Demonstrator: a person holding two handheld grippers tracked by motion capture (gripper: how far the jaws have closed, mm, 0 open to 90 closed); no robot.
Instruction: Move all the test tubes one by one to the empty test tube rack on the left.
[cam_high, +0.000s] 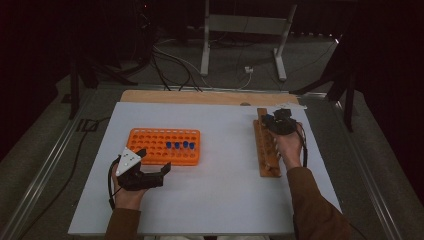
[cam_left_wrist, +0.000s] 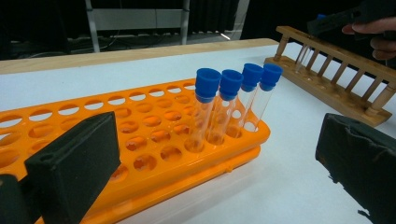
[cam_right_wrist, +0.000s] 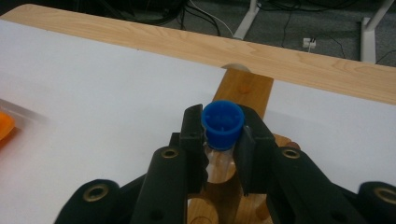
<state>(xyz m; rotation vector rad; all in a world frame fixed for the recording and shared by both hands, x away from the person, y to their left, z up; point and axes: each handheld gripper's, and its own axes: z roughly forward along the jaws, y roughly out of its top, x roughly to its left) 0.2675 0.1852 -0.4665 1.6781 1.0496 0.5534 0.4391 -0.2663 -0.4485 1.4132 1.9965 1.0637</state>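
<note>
Dark curtains and loose cables on a grey floor surround the bench (cam_high: 210, 200), which carries a white sheet over a pale wooden top. On the sheet, at about 3 o'clock from its centre, lies a wooden rack (cam_high: 265, 150) with its long axis running from 6 to 12 o'clock. The right hand-held gripper (cam_right_wrist: 223, 140) is above the far end of this rack and its jaws are clamped on a test tube (cam_right_wrist: 222, 122) with a blue cap, just under the cap. The tube stands upright, so its long axis points down into the rack, and its lower part seems to be still inside a hole there; I cannot tell how deep. I judge that the coming move depends on this vertical line: a lift must go straight up before any travel toward 9 o'clock. There, well apart, the orange rack (cam_high: 165, 146) holds four capped tubes (cam_left_wrist: 233, 100) in a row. The left hand-held gripper (cam_high: 150, 170) rests just beside the near edge of the orange rack, jaws apart and holding nothing.
</note>
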